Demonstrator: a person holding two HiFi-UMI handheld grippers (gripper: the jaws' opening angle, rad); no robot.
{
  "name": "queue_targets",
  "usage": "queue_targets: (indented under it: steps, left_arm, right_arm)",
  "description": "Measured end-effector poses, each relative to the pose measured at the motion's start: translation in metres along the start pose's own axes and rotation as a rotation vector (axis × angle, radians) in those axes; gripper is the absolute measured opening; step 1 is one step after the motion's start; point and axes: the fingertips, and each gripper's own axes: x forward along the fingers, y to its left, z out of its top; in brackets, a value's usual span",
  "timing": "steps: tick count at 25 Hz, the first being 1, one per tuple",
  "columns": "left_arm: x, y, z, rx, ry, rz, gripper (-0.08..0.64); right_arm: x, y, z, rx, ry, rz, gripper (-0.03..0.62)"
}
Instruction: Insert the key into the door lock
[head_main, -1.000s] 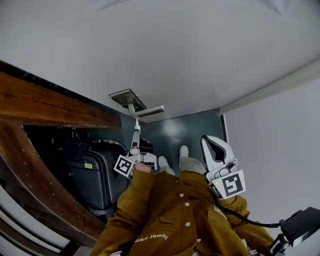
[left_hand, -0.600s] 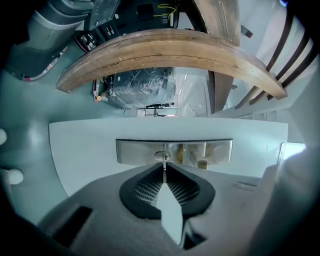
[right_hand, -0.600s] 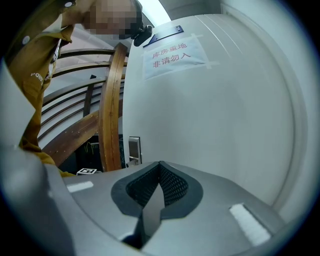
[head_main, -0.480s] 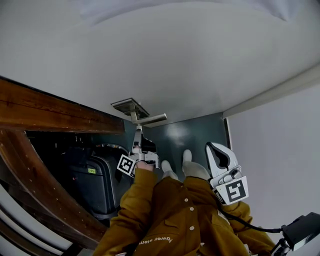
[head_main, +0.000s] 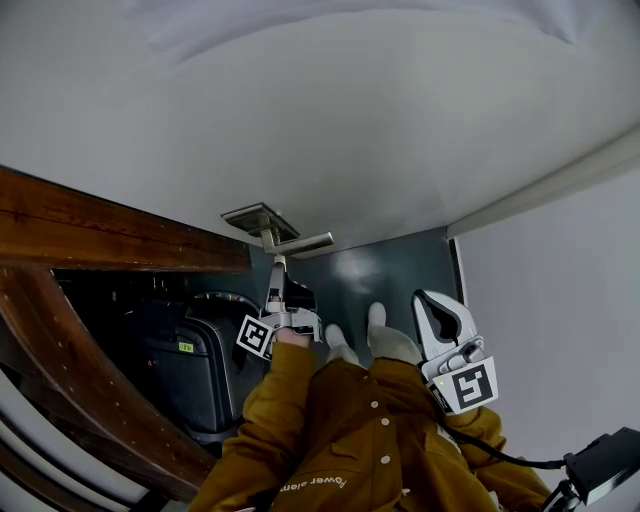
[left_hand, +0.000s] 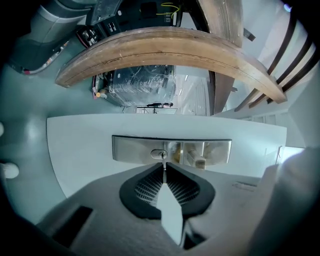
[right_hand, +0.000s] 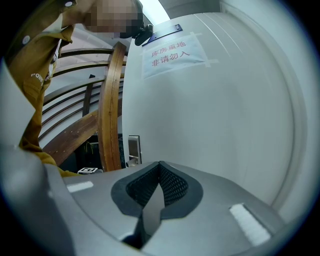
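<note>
Left gripper (left_hand: 165, 166) held key (left_hand: 163, 175) clamped in jaws. Key tip sat at keyhole (left_hand: 159, 154) of steel lock plate (left_hand: 135, 149) on white door (left_hand: 85, 145); depth of entry unclear. Right gripper (right_hand: 160, 165) hung near door, jaws together, nothing between.

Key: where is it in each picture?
Head view: the key, a thin sliver mid-picture, runs from the left tongs up to the lock plate.
Left gripper view: centre, pinched in the tongs, tip at the keyhole.
Right gripper view: too small to make out.
Shared landmark: the lock plate, in all three.
</note>
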Motion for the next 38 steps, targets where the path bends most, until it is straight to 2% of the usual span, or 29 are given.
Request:
queue_targets:
  steps: [8,15,23,24,26,30,33,36,38]
  left_arm:
    - [0.008,0.004,0.004,-0.03,-0.025,0.003,0.025]
    - [0.045,0.006,0.008,-0.065,-0.033,0.004,0.035]
    - [0.058,0.005,0.012,-0.035,-0.016,-0.014,0.031]
    - [0.059,0.003,0.011,-0.022,-0.001,-0.021,0.057]
    - [0.058,-0.002,0.008,0.009,0.036,-0.028,0.175]
    - [0.035,-0.013,0.005,0.07,0.073,-0.023,0.183]
    - [0.001,-0.042,-0.007,0.148,0.106,-0.033,0.182]
    - [-0.036,-0.075,-0.024,0.333,0.149,-0.002,0.153]
    - [-0.053,-0.101,-0.033,0.546,0.196,-0.034,0.126]
  right_arm:
    - [0.0,0.002,-0.002,0.003,0.007,0.004,0.006]
    - [-0.001,0.005,-0.002,0.006,0.0,0.023,0.006]
    - [-0.009,-0.004,-0.007,0.002,0.004,-0.004,0.006]
    - [-0.01,-0.005,-0.006,0.0,0.005,-0.004,0.006]
    - [-0.011,-0.006,-0.005,-0.001,0.003,-0.005,0.006]
    - [-0.006,-0.002,-0.002,0.0,-0.006,0.01,0.005]
    - [-0.005,0.007,0.001,-0.002,-0.019,0.037,0.006]
    - [-0.007,0.015,0.004,0.002,-0.038,0.062,0.006]
    - [-0.004,0.022,0.008,0.001,-0.054,0.087,0.006]
